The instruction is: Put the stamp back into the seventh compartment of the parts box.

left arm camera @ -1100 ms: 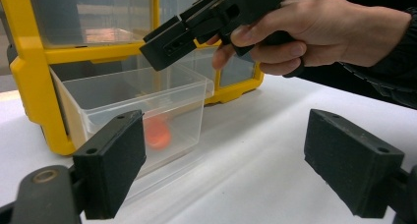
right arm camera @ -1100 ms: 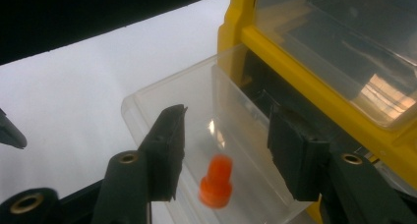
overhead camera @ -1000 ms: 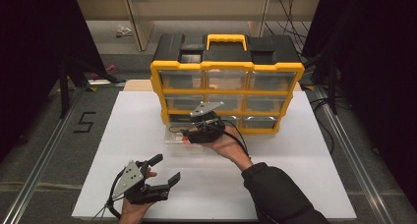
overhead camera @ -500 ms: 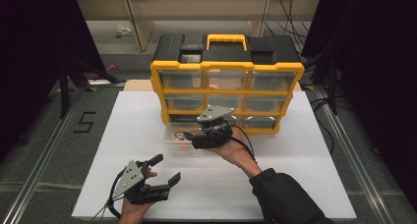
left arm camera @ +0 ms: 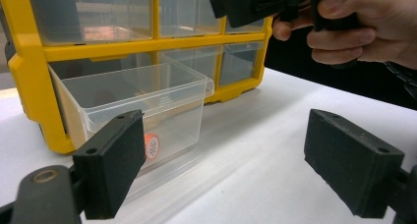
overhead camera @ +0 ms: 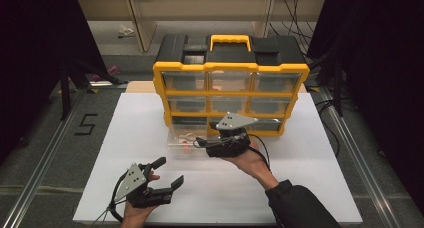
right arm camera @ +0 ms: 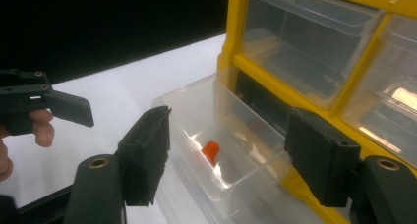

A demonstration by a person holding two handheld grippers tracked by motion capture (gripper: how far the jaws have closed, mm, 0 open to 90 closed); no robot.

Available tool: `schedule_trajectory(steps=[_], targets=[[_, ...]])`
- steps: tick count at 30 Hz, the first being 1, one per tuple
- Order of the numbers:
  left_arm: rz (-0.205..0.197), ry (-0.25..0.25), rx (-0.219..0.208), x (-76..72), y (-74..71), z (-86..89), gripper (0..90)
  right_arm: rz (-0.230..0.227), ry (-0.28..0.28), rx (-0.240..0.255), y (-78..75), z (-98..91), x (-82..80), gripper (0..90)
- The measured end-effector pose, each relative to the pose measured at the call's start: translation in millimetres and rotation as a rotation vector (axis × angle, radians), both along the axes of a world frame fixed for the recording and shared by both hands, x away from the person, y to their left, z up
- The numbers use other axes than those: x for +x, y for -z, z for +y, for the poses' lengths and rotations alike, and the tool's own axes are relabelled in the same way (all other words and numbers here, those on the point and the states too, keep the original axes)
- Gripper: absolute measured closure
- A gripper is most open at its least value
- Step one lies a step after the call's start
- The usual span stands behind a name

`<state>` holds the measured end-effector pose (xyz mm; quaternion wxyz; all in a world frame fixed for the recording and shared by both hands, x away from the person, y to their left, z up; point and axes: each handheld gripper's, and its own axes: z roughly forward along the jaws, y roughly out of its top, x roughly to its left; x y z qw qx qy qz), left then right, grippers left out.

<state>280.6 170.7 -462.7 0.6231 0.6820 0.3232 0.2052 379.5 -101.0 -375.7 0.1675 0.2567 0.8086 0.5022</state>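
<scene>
**Right gripper opens over the pulled-out drawer**

Our right gripper (overhead camera: pixel 200 141) hovers level beside the clear drawer (overhead camera: pixel 186 137), jaws just opened, nothing between them. Inside lies a small orange piece (right arm camera: pixel 211 150), perhaps a cap. Our left gripper (overhead camera: pixel 170 173) rests wide, empty.

Right tongs (overhead camera: pixel 202 142) shifted right, away from the pulled-out clear plastic drawer (overhead camera: pixel 187 137) holding the small orange piece (right arm camera: pixel 211 150); jaws have just been opening, nothing gripped.
</scene>
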Motion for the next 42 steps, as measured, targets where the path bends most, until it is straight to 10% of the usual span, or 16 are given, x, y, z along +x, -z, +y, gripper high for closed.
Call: schedule_trajectory(steps=[42], targets=[[-0.002, 0.007, -0.006, -0.5, -0.5, -1.2, 15.5, -0.046, 0.073, 0.161, 2.6, -54.5, -33.5, 25.2]])
